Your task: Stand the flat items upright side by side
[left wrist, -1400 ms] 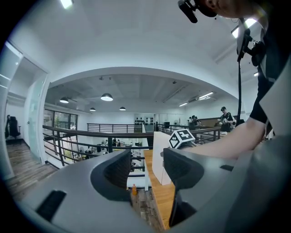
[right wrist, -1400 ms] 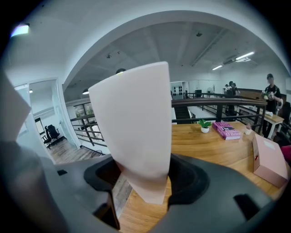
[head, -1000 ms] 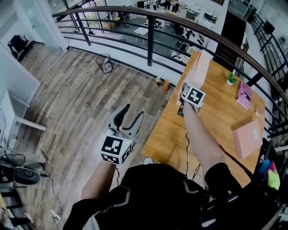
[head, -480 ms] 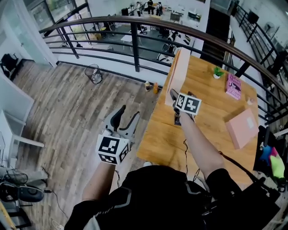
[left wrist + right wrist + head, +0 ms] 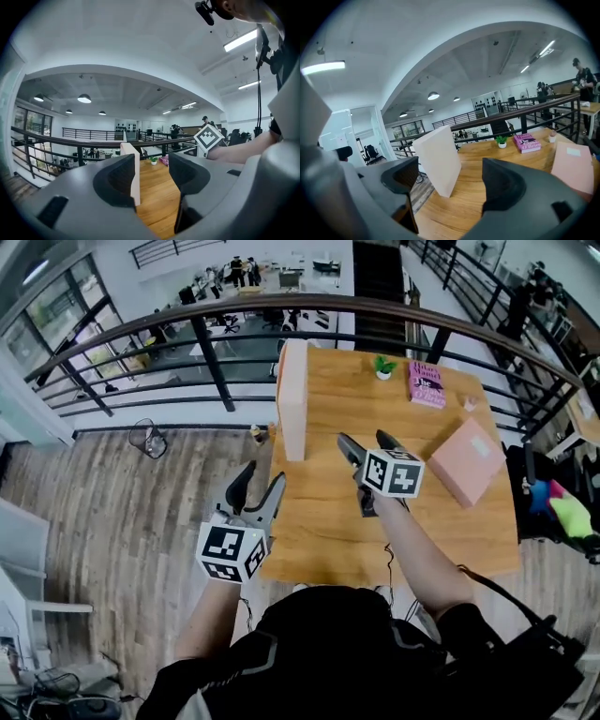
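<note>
A pale pink box (image 5: 292,399) stands upright on its edge near the far left corner of the wooden table (image 5: 328,521). In the right gripper view this box (image 5: 438,159) is free, ahead and a little left of the jaws. My right gripper (image 5: 366,442) hovers over the table's middle, open, with nothing between its fingers. A second pink box (image 5: 467,461) lies flat at the right, also visible as a flat pink box (image 5: 574,166) in the right gripper view. My left gripper (image 5: 258,488) is open and empty, off the table's left edge.
A pink book (image 5: 427,383) and a small potted plant (image 5: 382,366) sit at the table's far edge. A dark metal railing (image 5: 216,381) runs behind the table. Wooden floor (image 5: 112,493) lies to the left, and bags (image 5: 562,512) sit at the right.
My right gripper's jaws have opened off the upright pink box and drawn back toward me. The box stays standing. The head view has swung right. The left gripper holds its pose.
</note>
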Motion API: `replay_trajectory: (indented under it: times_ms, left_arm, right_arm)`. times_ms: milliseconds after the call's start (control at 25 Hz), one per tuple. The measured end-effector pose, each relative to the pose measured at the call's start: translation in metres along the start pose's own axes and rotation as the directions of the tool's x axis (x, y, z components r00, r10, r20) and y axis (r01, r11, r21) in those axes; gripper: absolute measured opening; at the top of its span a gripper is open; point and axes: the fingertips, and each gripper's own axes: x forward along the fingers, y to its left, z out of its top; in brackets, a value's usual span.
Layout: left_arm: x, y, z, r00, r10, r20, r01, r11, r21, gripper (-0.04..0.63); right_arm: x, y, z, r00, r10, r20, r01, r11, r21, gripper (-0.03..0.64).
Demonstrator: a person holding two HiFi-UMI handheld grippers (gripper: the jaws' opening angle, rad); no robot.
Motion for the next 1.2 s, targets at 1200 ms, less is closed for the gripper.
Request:
replay_trajectory:
  times_ms: [1200]
  left_arm:
    - [0.144, -0.245, 0.009, 0.885, -0.466, -0.013, 0.466, 0.885, -0.021, 0.242]
  right_arm:
    - [-0.281, -0.234, 0.038, 0.949, -0.255, 0.186, 0.270, 0.961, -0.057, 0.417]
